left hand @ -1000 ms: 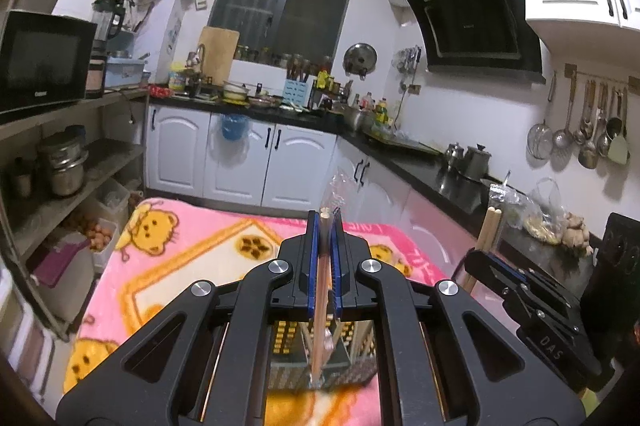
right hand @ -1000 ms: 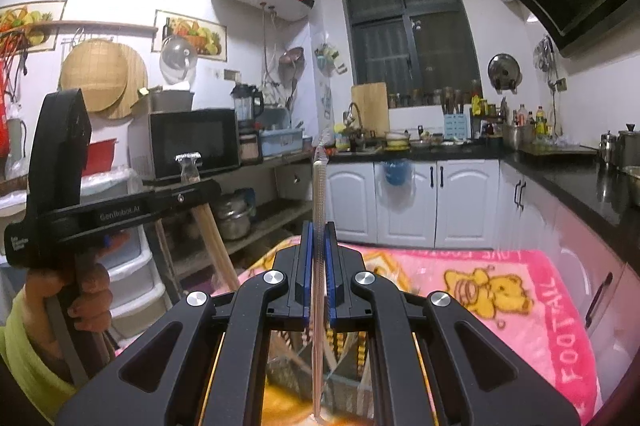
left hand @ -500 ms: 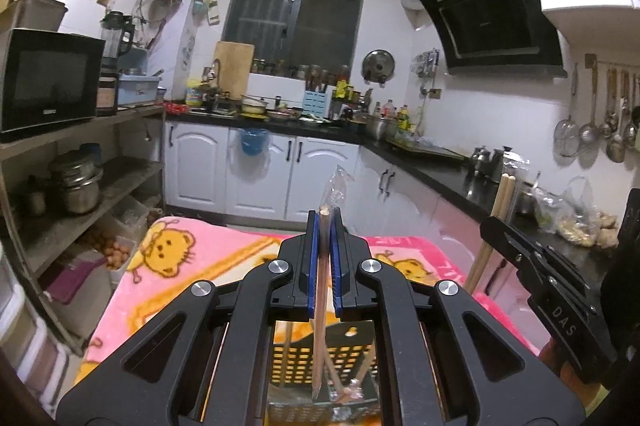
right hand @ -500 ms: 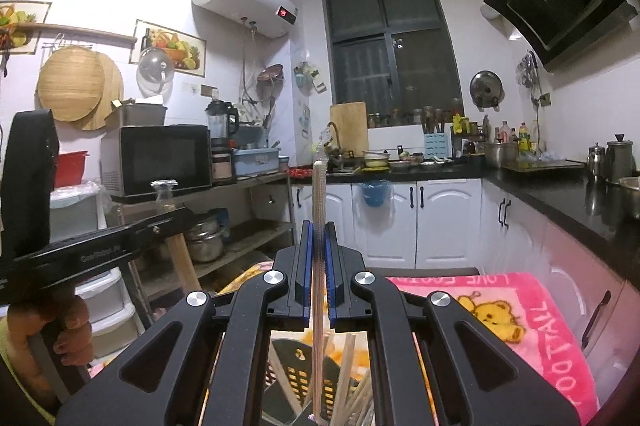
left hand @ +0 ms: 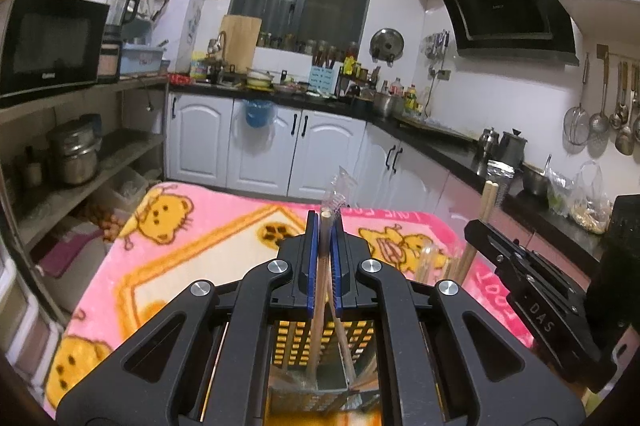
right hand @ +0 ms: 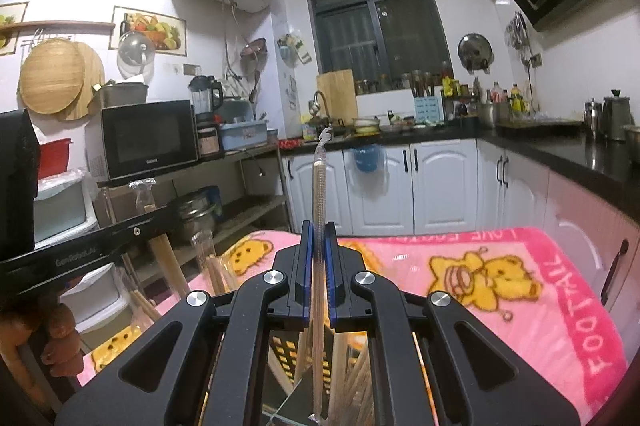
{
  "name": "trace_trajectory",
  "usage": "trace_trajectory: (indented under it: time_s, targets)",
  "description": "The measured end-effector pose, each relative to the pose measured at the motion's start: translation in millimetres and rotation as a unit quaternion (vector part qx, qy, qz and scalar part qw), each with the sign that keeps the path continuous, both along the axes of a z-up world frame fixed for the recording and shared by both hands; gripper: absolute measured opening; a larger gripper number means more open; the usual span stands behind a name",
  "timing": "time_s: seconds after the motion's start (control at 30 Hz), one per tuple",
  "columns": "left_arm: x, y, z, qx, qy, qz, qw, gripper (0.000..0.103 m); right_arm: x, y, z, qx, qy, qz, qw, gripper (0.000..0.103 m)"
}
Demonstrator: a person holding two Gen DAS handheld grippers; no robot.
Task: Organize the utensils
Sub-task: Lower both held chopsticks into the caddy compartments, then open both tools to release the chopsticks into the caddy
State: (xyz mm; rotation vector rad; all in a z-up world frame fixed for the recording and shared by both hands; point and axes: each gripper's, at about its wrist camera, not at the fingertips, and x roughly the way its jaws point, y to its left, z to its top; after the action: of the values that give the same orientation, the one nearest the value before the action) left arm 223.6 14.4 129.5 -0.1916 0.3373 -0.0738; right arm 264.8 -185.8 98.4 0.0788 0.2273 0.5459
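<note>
My left gripper (left hand: 323, 258) is shut on a pair of wooden chopsticks in a clear wrapper (left hand: 322, 278), held upright with the lower end inside a perforated metal utensil holder (left hand: 320, 350). My right gripper (right hand: 319, 266) is shut on another clear-wrapped pair of chopsticks (right hand: 319, 210), upright, its lower end down in the same holder (right hand: 292, 354). Several chopsticks (right hand: 218, 276) stand in the holder. Each gripper shows in the other's view: the right one (left hand: 532, 302) to the right, the left one (right hand: 80, 254) to the left.
The holder stands on a table covered by a pink bear-print blanket (left hand: 208, 226). White cabinets (left hand: 260, 146) and a black counter (left hand: 448, 142) lie behind. Open shelves with a microwave (left hand: 48, 46) and pots are at the left. Hanging ladles (left hand: 616, 114) are on the right wall.
Both grippers have lowered their chopsticks further into the holder and the views have tilted slightly. Both stay shut.
</note>
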Motion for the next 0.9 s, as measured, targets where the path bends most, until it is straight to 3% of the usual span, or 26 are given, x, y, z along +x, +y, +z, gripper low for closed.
trace_trajectory:
  time_s: [0.27, 0.4, 0.57, 0.63, 0.9]
  targets:
    - [-0.7, 4.0, -13.2, -0.008, 0.026, -0.013, 0.9995, 0.003, -2.4, 2.8, -12.2, -0.011, 0.022, 0.002, 1.0, 0.007]
    - [-4.3, 6.4, -14.6, -0.007, 0.028, -0.013, 0.9995, 0.017, -3.5, -0.7, -14.5, -0.01, 0.028, -0.002, 1.0, 0.02]
    - [-8.6, 9.1, -14.6, -0.008, 0.029, -0.012, 0.9995, 0.023, -7.6, -5.2, -15.1, -0.01, 0.035, -0.005, 0.999, 0.022]
    - [-12.1, 11.5, -14.6, -0.01, 0.032, -0.01, 0.9994, 0.03, -10.5, -7.6, -15.5, -0.009, 0.04, -0.005, 0.999, 0.026]
    - [-32.0, 16.2, -11.8, -0.024, 0.034, -0.011, 0.9991, 0.044, -24.5, -16.1, -15.8, -0.02, 0.057, 0.0, 0.998, 0.035]
